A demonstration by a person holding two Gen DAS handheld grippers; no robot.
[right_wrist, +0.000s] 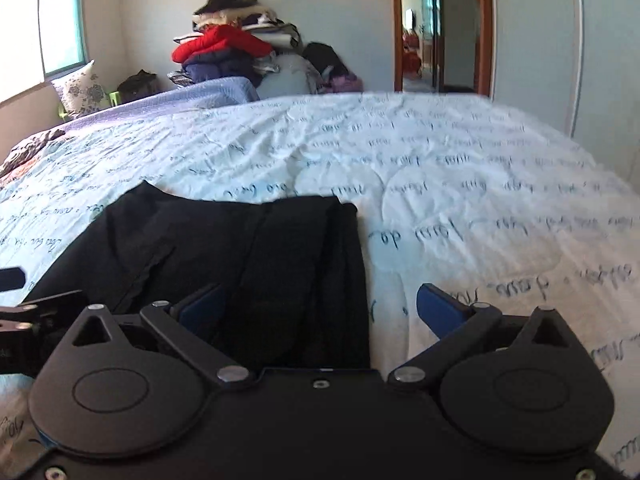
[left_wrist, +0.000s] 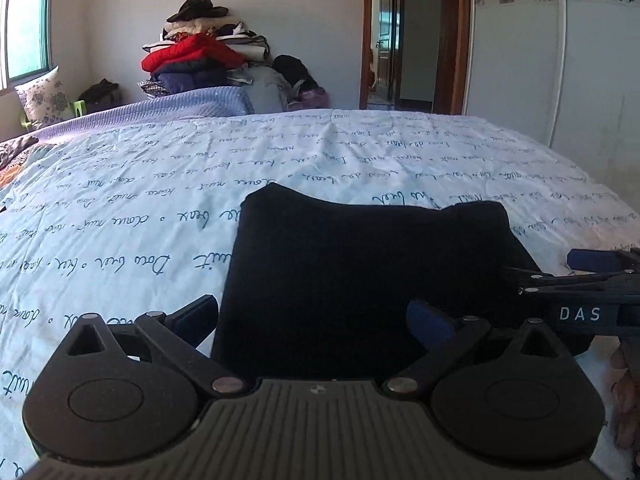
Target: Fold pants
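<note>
Black pants (left_wrist: 360, 272) lie folded, apparently flat, on the bed (left_wrist: 120, 208). Left gripper (left_wrist: 316, 320) and right gripper (right_wrist: 320, 312): fingers spread wide, empty.

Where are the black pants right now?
The black pants lie folded on the light blue bedspread, just ahead of both open grippers, far from the clothes pile by the wall.

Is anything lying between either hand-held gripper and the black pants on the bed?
Nothing visible. The left hand-held gripper and right hand-held gripper both sit open at the near edge of the black pants, with only the bedsheet around.
</note>
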